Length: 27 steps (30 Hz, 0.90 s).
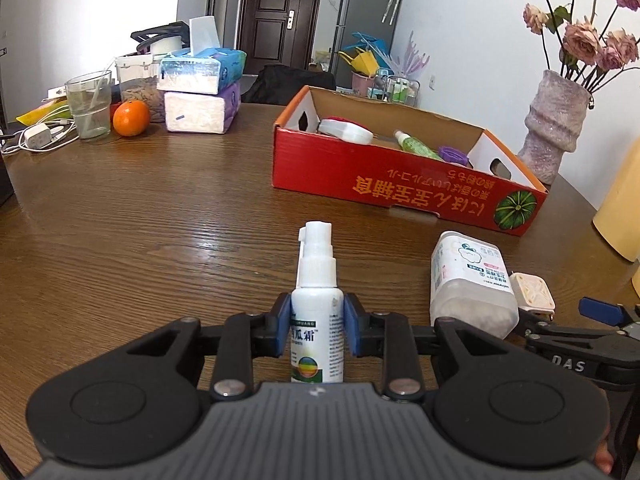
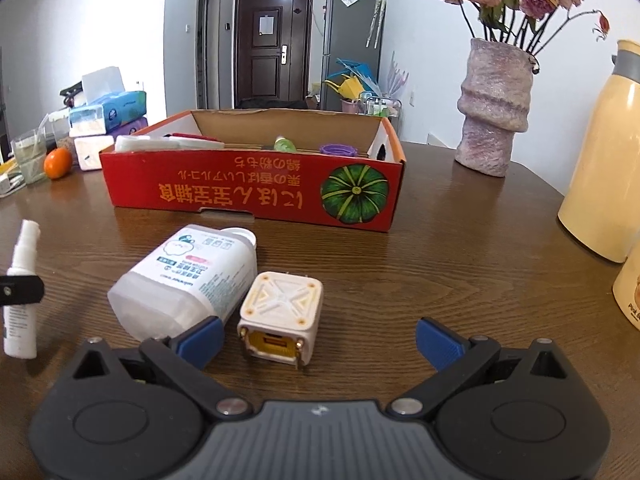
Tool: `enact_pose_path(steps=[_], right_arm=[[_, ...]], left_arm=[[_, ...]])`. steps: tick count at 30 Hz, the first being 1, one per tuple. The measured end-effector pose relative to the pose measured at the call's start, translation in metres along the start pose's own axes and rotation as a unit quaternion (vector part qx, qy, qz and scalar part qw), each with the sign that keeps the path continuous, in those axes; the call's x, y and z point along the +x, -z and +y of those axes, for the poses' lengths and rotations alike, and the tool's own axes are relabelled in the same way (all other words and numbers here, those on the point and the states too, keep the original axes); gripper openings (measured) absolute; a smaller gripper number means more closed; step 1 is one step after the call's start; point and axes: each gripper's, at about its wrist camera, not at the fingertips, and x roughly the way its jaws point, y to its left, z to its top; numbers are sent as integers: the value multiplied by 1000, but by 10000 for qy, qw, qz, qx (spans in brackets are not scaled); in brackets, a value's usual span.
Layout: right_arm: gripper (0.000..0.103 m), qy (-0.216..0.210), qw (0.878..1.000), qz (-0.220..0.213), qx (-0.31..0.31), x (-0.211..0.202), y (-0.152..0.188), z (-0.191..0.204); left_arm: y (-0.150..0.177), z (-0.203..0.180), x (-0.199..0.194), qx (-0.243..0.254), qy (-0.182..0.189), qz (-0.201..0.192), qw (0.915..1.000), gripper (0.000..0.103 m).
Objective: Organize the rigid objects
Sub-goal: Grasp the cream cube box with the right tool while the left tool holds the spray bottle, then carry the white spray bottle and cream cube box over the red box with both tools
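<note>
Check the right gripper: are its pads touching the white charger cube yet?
Apart. The right wrist view shows the right gripper open, bare table between each blue pad and the charger cube.

Home dining area, wooden table [image 1: 160, 216], flower vase [image 2: 494, 108], fridge [image 2: 352, 40], entrance door [image 2: 272, 48]
</note>
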Motion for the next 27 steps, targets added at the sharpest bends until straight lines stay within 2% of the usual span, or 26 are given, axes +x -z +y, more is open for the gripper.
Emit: enact_pose_path(steps=[6,10,11,13,27], right_arm=[[93,36,9999,90,64,13,-4,6],[70,-100,9997,166,133,17,-3,5],[56,-171,9996,157,150,16,-3,4],[38,-318,9993,121,168,14,-3,4],[38,-288,9993,-217,122,-4,0,6]], left_arm=[[-1,4,-1,-25,-6,-9,10000,28],[0,5,-1,-23,-1,-14,10000,28],[0,5,-1,-23,-2,-14,10000,28],[0,5,-1,-25,-3,-15,10000,28],[0,2,-3,1,41,-25,10000,28]])
